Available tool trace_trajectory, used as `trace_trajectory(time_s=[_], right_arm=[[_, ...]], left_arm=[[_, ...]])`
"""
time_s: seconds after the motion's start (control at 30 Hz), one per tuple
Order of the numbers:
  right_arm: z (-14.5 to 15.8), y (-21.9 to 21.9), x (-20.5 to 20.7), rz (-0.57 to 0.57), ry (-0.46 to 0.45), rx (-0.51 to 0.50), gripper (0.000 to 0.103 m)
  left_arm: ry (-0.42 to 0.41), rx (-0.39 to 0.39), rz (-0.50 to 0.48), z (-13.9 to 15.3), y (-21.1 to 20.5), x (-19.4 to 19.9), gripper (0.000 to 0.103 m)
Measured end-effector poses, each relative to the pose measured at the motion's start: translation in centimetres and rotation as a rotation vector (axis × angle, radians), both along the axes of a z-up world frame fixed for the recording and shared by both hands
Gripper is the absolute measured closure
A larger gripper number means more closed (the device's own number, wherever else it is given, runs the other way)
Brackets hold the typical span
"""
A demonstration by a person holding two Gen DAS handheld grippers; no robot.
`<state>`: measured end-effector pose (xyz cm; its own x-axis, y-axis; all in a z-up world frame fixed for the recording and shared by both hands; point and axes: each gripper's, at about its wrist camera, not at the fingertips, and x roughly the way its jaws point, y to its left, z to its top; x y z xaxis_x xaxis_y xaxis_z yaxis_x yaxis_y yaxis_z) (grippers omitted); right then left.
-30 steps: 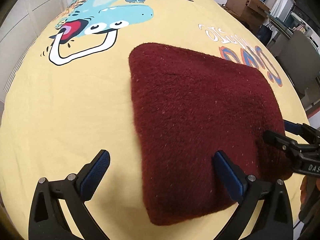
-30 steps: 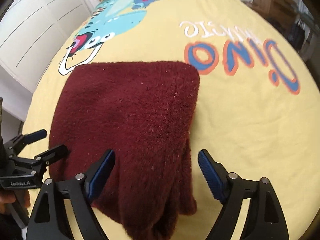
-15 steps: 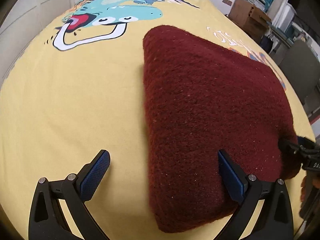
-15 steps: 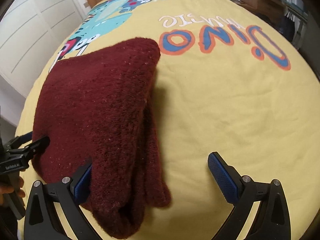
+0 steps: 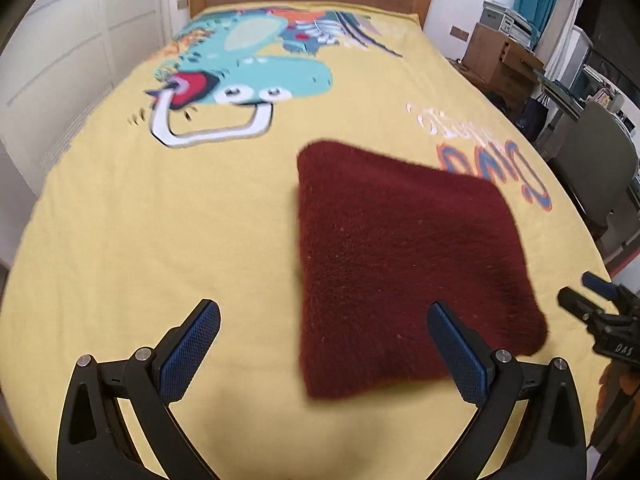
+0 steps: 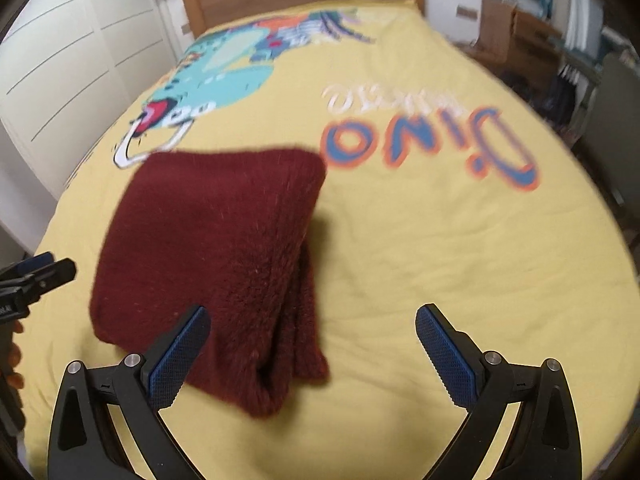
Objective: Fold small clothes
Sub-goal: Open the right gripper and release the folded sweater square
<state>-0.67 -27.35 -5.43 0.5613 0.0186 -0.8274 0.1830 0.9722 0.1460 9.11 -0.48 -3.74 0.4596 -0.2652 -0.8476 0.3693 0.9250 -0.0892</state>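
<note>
Lying folded on the bed point(image 5: 120, 220), nearer the foot edge and toward the right side: one small maroon garment point(image 5: 400, 264), thick fuzzy knit, squared into a pad of several layers.

Left to right:
- Left gripper point(image 5: 324, 354): released, jaws spread wide, nothing between the pads; left finger over bare yellow bedspread, right finger over the near part of the garment, contact not clear.
- Maroon garment: left side a rounded closed fold; right side showing stacked loose layers in the right wrist view, slightly splayed at the near right corner.
- Right gripper point(image 6: 312, 354): released, jaws wide, empty; left finger over the garment's near edge, right finger over bare bedspread.

Handling, judged: light, soft, fully limp, no stiffness to hold its shape; nap grippy against ribbed pads, slip unlikely. Not fragile. Bulk springy, likely to puff open unless pressed.

Hold points, judged: near corners, pinching through all layers at once; on the right side, deep enough to catch the lowest layer. Avoid top layer alone, or fold opens.
</note>
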Motion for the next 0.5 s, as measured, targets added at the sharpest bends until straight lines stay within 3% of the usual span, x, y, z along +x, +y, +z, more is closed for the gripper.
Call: trace_trajectory(time_s=[0.23,0.5], right_arm=[[5.8,0.0,-5.3,-0.052,-0.073,-0.085,0.001],[7.8,0.1,-10.7,-0.099,-0.105,-0.09,0.001]], left_arm=[[-0.052,0.04,0.027,3.8,1.4,-4.3,0.001],[-0.075,0.049,0.063,4.7,3.2,-7.6,0.001]])
